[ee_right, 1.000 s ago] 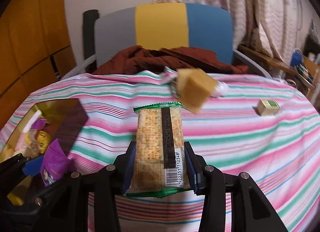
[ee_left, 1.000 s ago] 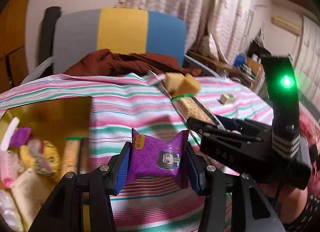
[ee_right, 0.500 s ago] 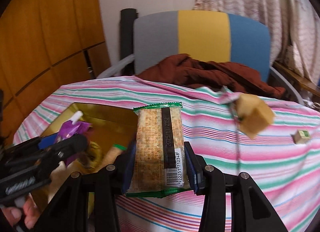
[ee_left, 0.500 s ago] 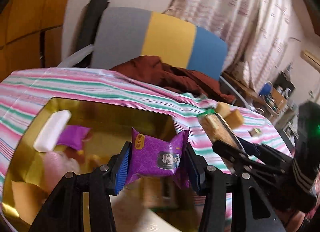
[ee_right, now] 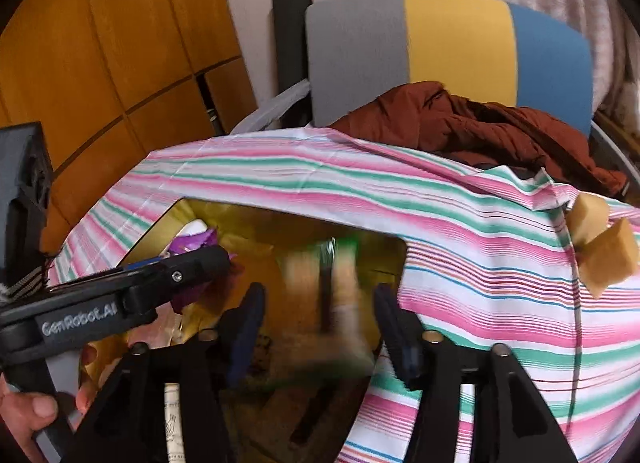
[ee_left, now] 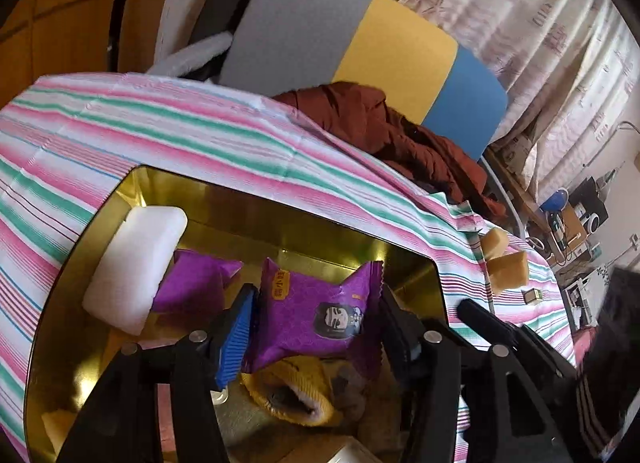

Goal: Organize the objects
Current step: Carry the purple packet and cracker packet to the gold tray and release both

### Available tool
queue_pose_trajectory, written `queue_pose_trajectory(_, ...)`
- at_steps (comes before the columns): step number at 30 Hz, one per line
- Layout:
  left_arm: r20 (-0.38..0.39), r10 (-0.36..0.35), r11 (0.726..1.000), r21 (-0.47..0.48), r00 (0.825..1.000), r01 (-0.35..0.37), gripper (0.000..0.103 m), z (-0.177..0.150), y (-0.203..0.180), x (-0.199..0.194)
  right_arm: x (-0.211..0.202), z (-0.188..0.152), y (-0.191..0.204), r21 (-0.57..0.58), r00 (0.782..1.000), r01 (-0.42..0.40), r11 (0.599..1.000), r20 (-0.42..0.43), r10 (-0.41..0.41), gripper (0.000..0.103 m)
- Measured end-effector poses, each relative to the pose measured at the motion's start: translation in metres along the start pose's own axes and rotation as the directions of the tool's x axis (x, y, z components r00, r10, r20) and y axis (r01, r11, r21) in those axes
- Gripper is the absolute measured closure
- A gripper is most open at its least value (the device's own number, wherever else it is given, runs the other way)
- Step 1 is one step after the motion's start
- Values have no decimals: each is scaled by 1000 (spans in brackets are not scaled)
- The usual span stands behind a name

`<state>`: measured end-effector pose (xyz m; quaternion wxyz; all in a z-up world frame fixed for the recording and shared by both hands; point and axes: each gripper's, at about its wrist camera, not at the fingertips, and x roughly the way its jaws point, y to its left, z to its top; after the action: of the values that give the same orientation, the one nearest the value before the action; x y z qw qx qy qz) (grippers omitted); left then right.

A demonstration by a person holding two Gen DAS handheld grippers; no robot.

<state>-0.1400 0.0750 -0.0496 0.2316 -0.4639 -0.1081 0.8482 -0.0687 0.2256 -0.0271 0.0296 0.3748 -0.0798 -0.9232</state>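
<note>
Left hand-held gripper (ee_right: 120, 295) marked "GenRobot.AI", jaws just opened – purple packet (ee_left: 316, 315) between, right hand-held gripper (ee_right: 320, 319) likewise – biscuit pack (ee_right: 324, 295) blurred

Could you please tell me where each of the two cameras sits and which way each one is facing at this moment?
Left wrist: on the left gripper, looking down into the gold tin; its open jaws flank a purple snack packet.
Right wrist: on the right gripper, facing the tin; a blurred cracker packet sits between its open jaws, and a hand shows.
Both jaws have just been opening. Shared: tin, striped cloth, chair.
</note>
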Motion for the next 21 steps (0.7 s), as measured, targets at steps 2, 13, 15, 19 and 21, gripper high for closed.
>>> queue_pose_trajectory(2,7,6,1000,-20,1000,-6,34,4,2,-1,-10,-2,-4,15,1000,-1,1000,28,1,36)
queue_pose_trajectory(13,97,86,994,-71,992,-79,21,1,-1,-23,-51,-25,-50,118,994,43,992,96,-55,29)
queue_pose_trajectory(15,97,76,996,-61,992,-70,21,-3,-10,-26,-52,-29,-60,140,994,52,989,89,-65,29)
queue_pose_trajectory(19,84,12,1000,-2,996,-12,21,-15,-38,-28,-55,-39,-82,181,994,72,981,67,-86,29)
queue_pose_trajectory(21,71,-14,999,36,997,12,21,-20,-52,-27,-57,-44,-92,196,993,84,977,60,-97,29)
